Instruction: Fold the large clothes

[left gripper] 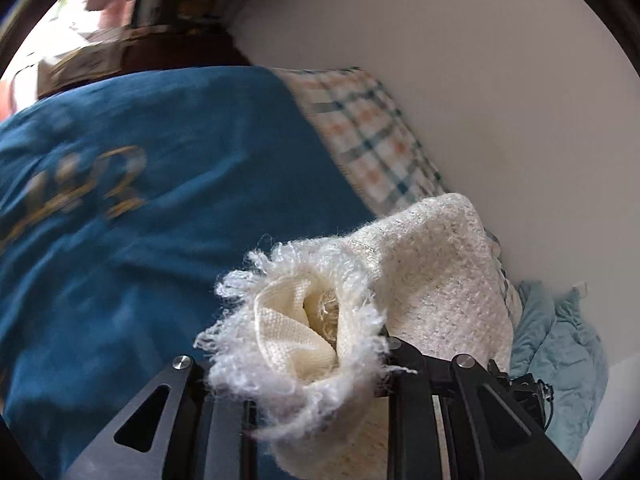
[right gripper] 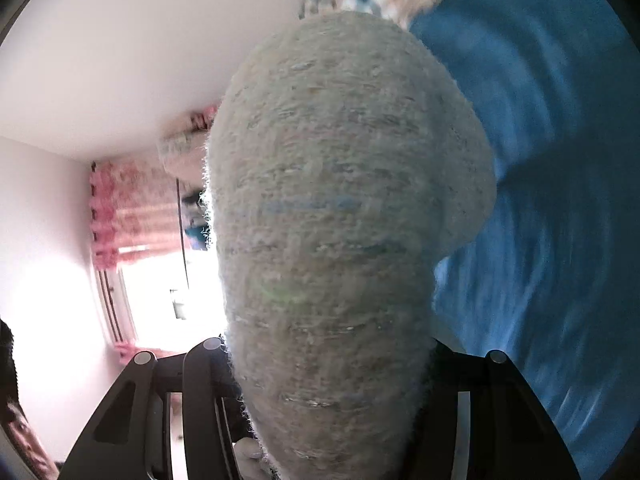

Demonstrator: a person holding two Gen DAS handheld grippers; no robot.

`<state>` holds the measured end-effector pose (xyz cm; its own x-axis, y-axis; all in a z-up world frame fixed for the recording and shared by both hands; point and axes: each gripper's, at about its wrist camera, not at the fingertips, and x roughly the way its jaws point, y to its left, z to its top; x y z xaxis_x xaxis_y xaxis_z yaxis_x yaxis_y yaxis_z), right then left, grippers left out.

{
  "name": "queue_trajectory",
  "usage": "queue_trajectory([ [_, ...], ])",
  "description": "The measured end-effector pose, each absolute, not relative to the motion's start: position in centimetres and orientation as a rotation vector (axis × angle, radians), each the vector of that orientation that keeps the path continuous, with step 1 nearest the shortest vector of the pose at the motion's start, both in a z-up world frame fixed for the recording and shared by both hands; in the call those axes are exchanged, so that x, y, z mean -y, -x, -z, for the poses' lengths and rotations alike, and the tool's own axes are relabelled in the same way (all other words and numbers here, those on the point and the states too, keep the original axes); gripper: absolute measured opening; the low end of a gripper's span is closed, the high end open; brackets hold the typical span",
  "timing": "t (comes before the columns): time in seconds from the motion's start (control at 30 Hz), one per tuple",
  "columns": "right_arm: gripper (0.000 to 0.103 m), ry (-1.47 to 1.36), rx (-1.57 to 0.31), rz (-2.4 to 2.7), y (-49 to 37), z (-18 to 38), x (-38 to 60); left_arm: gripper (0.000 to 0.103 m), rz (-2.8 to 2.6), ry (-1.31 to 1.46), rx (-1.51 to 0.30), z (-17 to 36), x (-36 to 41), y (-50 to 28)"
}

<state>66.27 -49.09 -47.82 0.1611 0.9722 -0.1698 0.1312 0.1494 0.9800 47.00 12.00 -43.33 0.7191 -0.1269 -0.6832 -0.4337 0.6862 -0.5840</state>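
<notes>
A cream woven garment [left gripper: 432, 272] with a frayed fringe edge fills the space between my left gripper's fingers. My left gripper [left gripper: 316, 364] is shut on its bunched, fringed end and holds it above the blue cloth. In the right wrist view the same cream garment [right gripper: 340, 208] bulges up right in front of the camera. My right gripper [right gripper: 332, 364] is shut on it; the fabric hides the fingertips of both grippers.
A blue cloth with gold lettering [left gripper: 132, 208] covers the surface below and also shows in the right wrist view [right gripper: 540, 160]. A plaid sheet [left gripper: 372, 136] lies by the white wall [left gripper: 500, 100]. A crumpled light-blue cloth [left gripper: 560, 352] lies at right. Pink curtains [right gripper: 120, 208] hang by a bright window.
</notes>
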Motion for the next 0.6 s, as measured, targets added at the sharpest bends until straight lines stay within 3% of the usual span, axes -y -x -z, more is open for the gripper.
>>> queue_trajectory([
  [0.23, 0.055, -1.337, -1.159, -0.854, -81.0, 53.4, 55.6, 0.019, -0.082, 0.733, -0.818, 48.7, -7.7, -62.5],
  [0.43, 0.056, -1.349, -1.213, -0.807, -85.9, 59.7, 59.7, 0.019, -0.026, 0.695, -0.93, 54.2, -5.4, -67.3],
  [0.57, 0.067, -1.289, -1.294, -0.803, -86.7, 60.0, 59.4, 0.025, -0.025, 0.655, -0.982, 55.3, -5.3, -66.5],
  [0.6, 0.075, -1.243, -1.315, -0.782, -86.6, 59.4, 58.6, 0.027, -0.017, 0.632, -0.994, 55.1, -5.1, -66.4],
])
